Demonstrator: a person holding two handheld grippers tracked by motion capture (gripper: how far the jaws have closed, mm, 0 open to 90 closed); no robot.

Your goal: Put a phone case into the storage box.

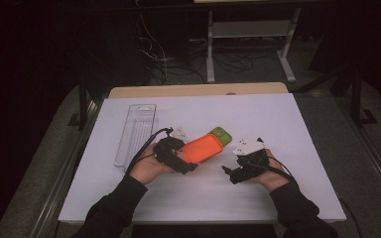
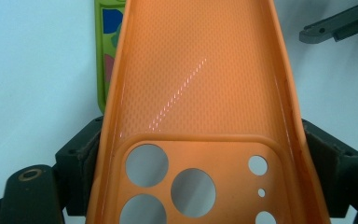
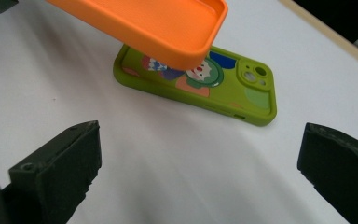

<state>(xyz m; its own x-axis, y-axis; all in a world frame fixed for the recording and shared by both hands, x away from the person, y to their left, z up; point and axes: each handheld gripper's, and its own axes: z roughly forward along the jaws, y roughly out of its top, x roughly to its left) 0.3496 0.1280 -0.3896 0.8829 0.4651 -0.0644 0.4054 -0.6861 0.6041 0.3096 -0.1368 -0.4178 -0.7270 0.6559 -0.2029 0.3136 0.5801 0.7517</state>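
The left tongs [image 2: 200, 154] clamp the orange phone case [image 2: 200, 79] above the green case [image 3: 200, 84]; the right tongs [image 3: 200, 158] stand apart.

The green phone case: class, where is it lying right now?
In the high view the green phone case lies flat on the white table, just right of centre, partly under the far end of the orange case that the left gripper holds.

The orange phone case [image 3: 149, 25] covers part of the green phone case [image 3: 200, 86] and its cartoon print; the orange case runs past the left gripper view's edges.
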